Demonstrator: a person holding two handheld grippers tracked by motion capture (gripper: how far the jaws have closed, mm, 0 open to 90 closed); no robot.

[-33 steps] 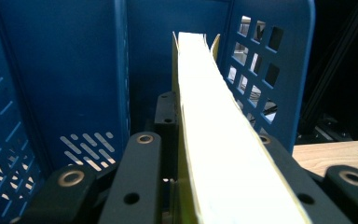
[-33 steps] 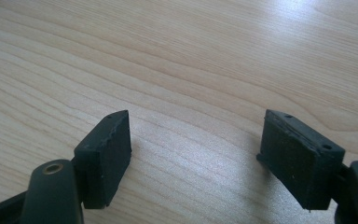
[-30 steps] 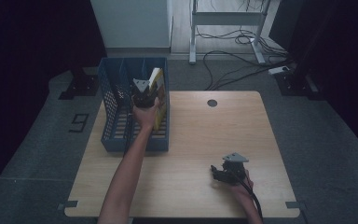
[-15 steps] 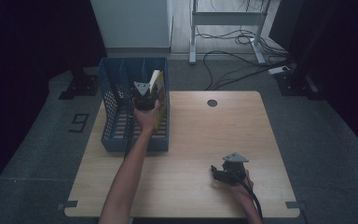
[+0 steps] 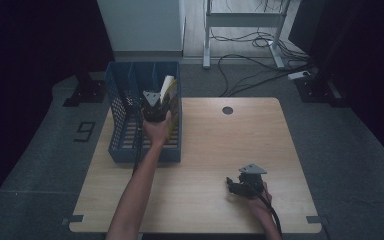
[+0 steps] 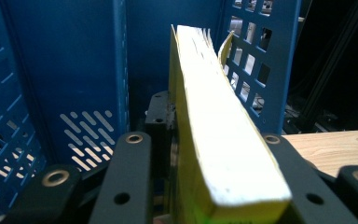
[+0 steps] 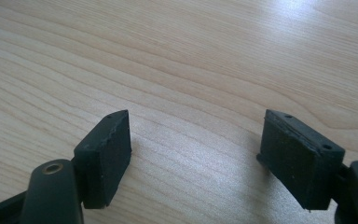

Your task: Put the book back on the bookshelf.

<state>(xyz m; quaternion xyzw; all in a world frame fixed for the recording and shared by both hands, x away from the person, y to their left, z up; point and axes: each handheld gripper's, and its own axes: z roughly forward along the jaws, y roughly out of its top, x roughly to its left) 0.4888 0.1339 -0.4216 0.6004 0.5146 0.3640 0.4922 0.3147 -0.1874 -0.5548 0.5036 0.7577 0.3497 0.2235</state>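
Left gripper [image 5: 156,102] sits inside the blue rack [image 5: 117,120], which stands on the left rear part of the table [image 5: 200,150]. The left hand [image 5: 156,131] reaches in from the rack's near side, forearm crossing the tabletop.

Book [image 6: 209,135]: yellow, standing on edge in the rack's right-hand compartment, spine side toward the camera in the left gripper view, pages fanning slightly at the far end. In the high view the book [image 5: 167,87] leans against the rack's right wall, its pale top edge just beyond the gripper's grey plate.

Left jaws: have just been opening, with the book between them. In the left gripper view the right jaw lies along the book's right face; on the left a dark gap shows between jaw and cover. Whether the right pad presses on the cover I cannot tell; the grip reads as released.

Rack walls: perforated blue sides on both flanks of the book, a solid blue divider behind it to the left.

Right gripper [image 5: 240,185]: lying on the table near the front right corner, well apart from the rack, right hand [image 5: 257,197] on it. In the right gripper view the gripper [image 7: 196,140] has its jaws wide apart with bare wood grain between the pads.
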